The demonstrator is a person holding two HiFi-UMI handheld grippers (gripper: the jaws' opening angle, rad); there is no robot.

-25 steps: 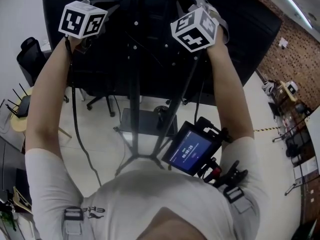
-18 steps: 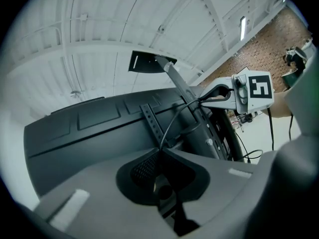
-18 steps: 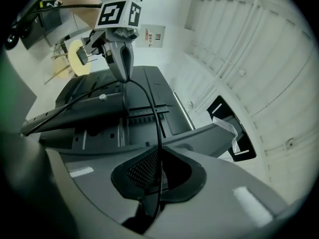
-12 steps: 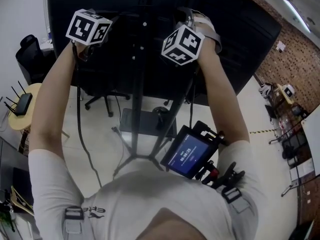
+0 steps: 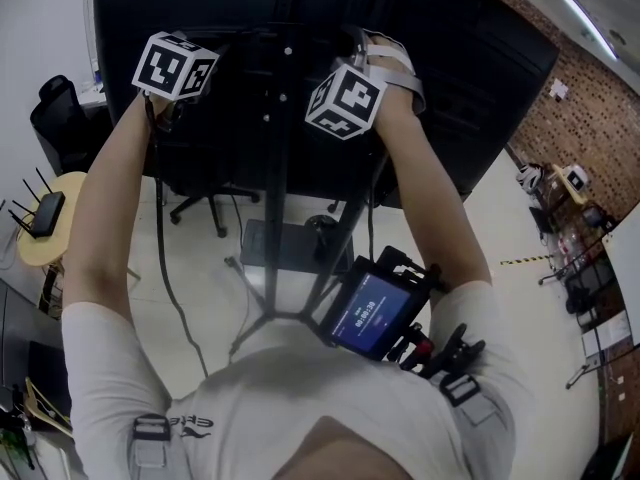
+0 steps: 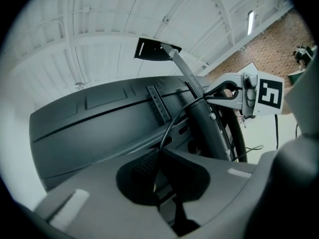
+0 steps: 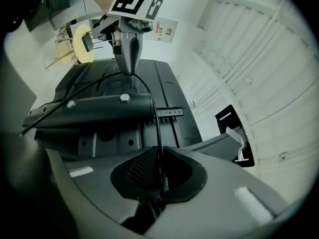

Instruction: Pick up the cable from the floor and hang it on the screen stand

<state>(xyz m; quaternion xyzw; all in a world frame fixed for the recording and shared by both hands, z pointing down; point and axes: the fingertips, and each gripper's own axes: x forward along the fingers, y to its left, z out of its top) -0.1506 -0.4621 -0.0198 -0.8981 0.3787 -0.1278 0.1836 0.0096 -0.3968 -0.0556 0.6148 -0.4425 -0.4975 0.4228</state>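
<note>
Left of the black metal post of the screen stand (image 5: 279,168), the left tongs (image 6: 158,154) are shut tight on a thin black cable (image 6: 171,123), raised against the back of the large dark flat screen (image 5: 470,58). Below these tongs a loose length of the cable hangs straight down, left of the post, toward the pale floor (image 5: 200,258). From the same tongs the cable rises and curves rightward, its long axis lying across the post from side to side, and it rests on the post where it crosses. Right of the post, the right tongs (image 7: 160,156) are also closed on the cable, which stands up out of them before bending over toward the post. Against a second ago, the right tongs have come in leftward and now sit just beside the post, where they stood well out to its right. The left tongs have kept about the same place at the post's left.
</note>
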